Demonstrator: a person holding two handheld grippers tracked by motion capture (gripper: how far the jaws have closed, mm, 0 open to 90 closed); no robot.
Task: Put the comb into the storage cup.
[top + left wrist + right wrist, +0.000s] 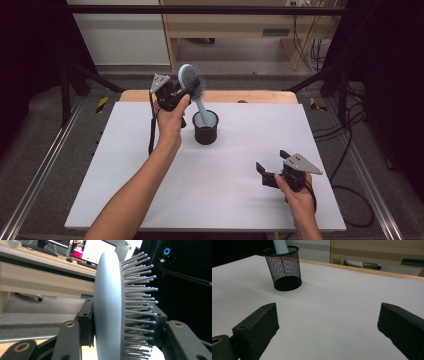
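My left tongs (186,92) clamp hairbrush (192,82) head, held above counter (150,165); handle slants down into mesh cup (205,129), bristles facing right. Right tongs (272,167) wide, w/ nothing between, near front edge.

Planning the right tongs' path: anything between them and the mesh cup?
Nothing: bare white table between the right tongs and mesh cup, in the right gripper view.
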